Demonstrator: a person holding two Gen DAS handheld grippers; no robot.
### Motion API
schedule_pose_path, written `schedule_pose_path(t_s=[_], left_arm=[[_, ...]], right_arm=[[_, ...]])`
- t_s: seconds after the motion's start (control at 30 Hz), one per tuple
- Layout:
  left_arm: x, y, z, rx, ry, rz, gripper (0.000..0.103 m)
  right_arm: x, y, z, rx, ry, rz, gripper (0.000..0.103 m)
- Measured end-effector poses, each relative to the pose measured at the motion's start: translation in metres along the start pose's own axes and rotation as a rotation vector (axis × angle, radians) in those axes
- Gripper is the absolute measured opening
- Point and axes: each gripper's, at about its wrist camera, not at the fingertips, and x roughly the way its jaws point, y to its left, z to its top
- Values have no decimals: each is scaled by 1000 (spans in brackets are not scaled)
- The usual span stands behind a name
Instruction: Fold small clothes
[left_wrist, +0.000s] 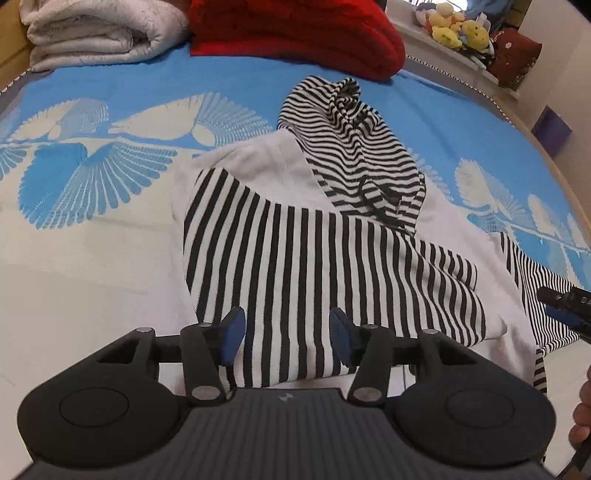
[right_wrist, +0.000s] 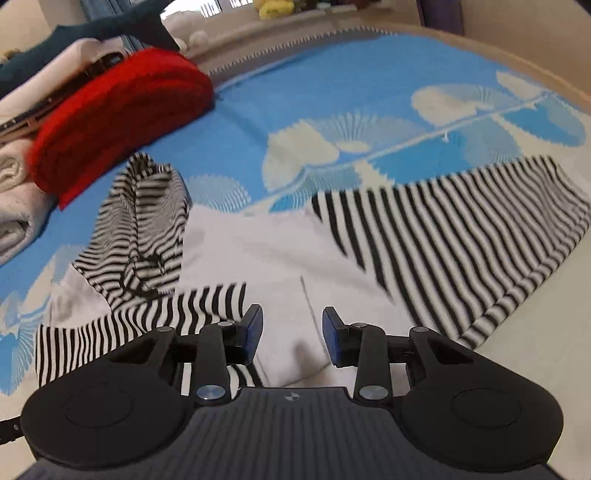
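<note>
Left view, hoodie (left_wrist: 314, 266): lies flat on the bedspread (left_wrist: 110, 92), a striped sleeve laid across the white body, hood (left_wrist: 347, 147) at 12 o'clock; it looks part-folded.
Left view, left gripper (left_wrist: 286, 336): released, jaws apart above the striped sleeve, gripping nothing.
Right view, right gripper (right_wrist: 291, 338): released over the white body, empty.
Right view, other sleeve (right_wrist: 480, 240): spread at 2 o'clock, likely next to fold in.
Right view, red blanket (right_wrist: 122, 122): at 10 o'clock, clear of the work.
</note>
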Motion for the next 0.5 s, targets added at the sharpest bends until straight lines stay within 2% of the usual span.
schedule_pose_path(t_s=[0.17,0.5], left_arm=[[-14,1,5,15,-33,-1,55],[-26,2,5,22,-38,-7,55]], right_arm=[[-17,-16,10,-9,-56,-9,37],[-31,-66,22,82,-80,-44,37]])
